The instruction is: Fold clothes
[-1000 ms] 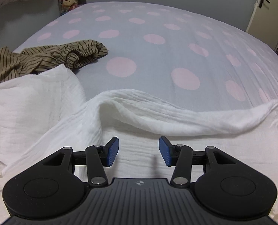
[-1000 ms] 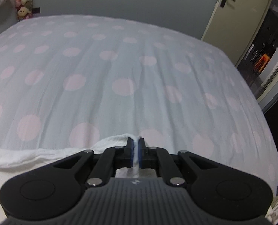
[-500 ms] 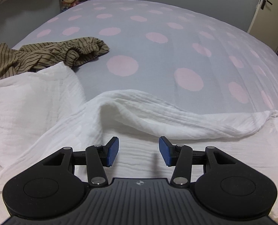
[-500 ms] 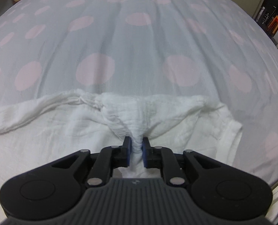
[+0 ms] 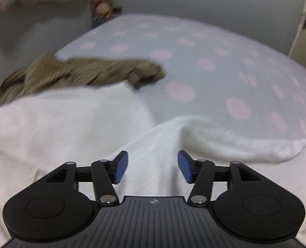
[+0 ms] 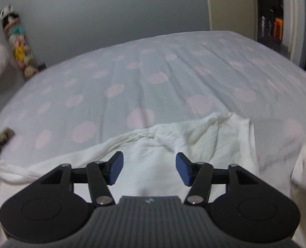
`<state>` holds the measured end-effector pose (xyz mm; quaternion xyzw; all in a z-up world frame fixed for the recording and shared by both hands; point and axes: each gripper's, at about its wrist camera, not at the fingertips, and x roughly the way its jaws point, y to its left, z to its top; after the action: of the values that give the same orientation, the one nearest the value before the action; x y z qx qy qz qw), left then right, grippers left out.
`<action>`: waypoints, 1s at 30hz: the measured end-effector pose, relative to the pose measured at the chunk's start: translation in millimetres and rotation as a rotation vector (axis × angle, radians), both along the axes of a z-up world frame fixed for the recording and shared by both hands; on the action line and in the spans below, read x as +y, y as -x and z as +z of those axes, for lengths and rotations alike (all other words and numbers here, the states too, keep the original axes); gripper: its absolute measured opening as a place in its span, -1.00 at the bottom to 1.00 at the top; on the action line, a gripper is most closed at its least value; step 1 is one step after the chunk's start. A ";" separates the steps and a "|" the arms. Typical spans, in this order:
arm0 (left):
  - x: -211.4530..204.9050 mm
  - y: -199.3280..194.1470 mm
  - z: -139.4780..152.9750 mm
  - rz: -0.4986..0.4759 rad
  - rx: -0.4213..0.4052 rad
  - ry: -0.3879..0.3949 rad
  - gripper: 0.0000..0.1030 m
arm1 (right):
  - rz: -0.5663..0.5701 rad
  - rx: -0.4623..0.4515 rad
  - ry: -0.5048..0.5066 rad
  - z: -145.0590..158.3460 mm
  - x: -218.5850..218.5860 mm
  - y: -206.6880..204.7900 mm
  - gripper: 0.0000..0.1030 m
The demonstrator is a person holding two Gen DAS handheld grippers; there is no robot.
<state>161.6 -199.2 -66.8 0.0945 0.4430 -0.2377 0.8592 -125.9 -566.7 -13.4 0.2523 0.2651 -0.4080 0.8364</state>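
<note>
A white crinkled garment (image 5: 74, 124) lies spread over the near part of the bed, its far edge rolled into a ridge (image 5: 225, 142). My left gripper (image 5: 153, 166) hovers over it, jaws opening, nothing between the blue pads. In the right wrist view the same white garment (image 6: 194, 144) lies folded with a bunched corner at its far edge. My right gripper (image 6: 148, 168) is above it, jaws opening and clear of the cloth. A brown striped garment (image 5: 80, 74) lies crumpled beyond the white one at the left; its tip (image 6: 0, 138) shows in the right view.
The bed sheet (image 5: 214, 72) is pale grey with pink dots and stretches far and right. Stuffed toys (image 6: 18, 47) hang by the wall at the far left. A door (image 6: 231, 4) and a dark doorway stand at the far right. More white cloth (image 6: 305, 165) lies at the right edge.
My right gripper let go of the pinched white cloth, opened wide and swung so the view lifted. My left gripper opened a little more and shifted; the brown garment now sits nearer the middle.
</note>
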 end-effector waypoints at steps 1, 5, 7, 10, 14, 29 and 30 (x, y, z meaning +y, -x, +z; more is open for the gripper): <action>6.3 -3.1 -3.6 0.038 0.035 -0.016 0.02 | 0.008 -0.008 -0.002 -0.8 4.0 0.1 0.18; 41.0 -12.8 -5.3 0.233 0.108 0.023 0.02 | 0.066 0.011 0.021 -7.4 8.9 -4.4 0.18; 55.7 -17.4 -4.9 0.303 0.144 0.068 0.02 | 0.091 0.024 0.026 -11.8 9.0 -7.4 0.18; 59.2 -22.2 -16.8 0.337 0.197 0.048 0.02 | 0.128 0.039 0.018 -19.7 7.7 -12.1 0.18; 55.7 -25.3 -34.7 0.344 0.244 0.000 0.01 | 0.145 0.043 0.002 -25.5 5.1 -14.7 0.18; 39.7 0.9 38.4 0.229 -0.026 0.011 -0.90 | 0.121 0.050 -0.022 -28.8 0.9 -7.9 0.18; 38.6 -0.3 47.4 0.202 -0.036 0.020 -0.97 | 0.121 0.052 -0.023 -29.0 0.7 -7.4 0.18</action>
<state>161.9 -160.6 -19.4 0.0449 0.4326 -0.1525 0.8875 -118.4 -566.0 -42.4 0.2349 0.3062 -0.3599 0.8494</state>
